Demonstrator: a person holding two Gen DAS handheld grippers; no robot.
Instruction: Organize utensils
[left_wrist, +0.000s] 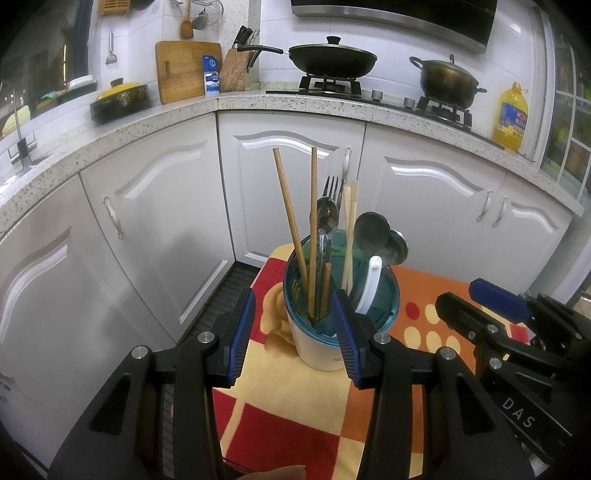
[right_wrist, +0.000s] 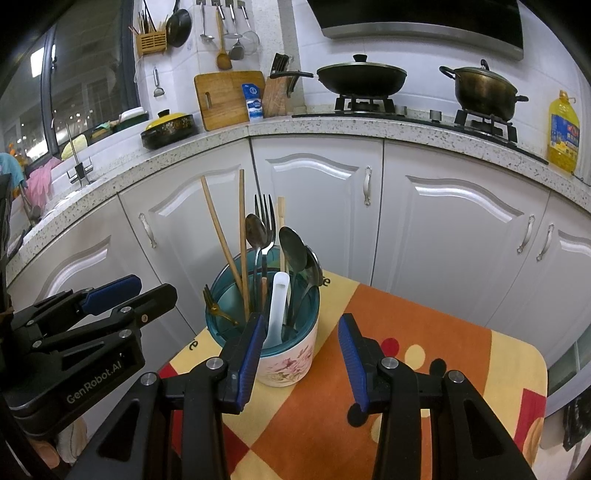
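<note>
On the small table (right_wrist: 424, 332) with the orange, red and yellow checked cloth, in front of the white kitchen cabinets, stands the utensil holder (right_wrist: 291, 362), a flowered cup with a teal divided insert, and from what I can see it is already well stocked. Two long wooden chopsticks (left_wrist: 291, 218) lean in the left compartment, a fork (right_wrist: 266, 218) and a metal spoon (right_wrist: 255, 229) stand near the middle, two more dark spoons (right_wrist: 295, 247) sit to the right, and a white plastic spoon (right_wrist: 279, 306) rests at the front. A paler pair of chopsticks (left_wrist: 350, 225) rises behind them, and a small gold fork (right_wrist: 218, 310) lies low in the left section. I see no loose utensil on the cloth in either view, so I judge the sorting finished or close to it; anything left would be out of my sight. My left gripper (left_wrist: 293, 332) hovers just short of the holder with its jaws apart and nothing between the pads. My right gripper (right_wrist: 301, 354) hangs beside the cup, also spread and empty. Neither touches the holder, as far as I can tell.
</note>
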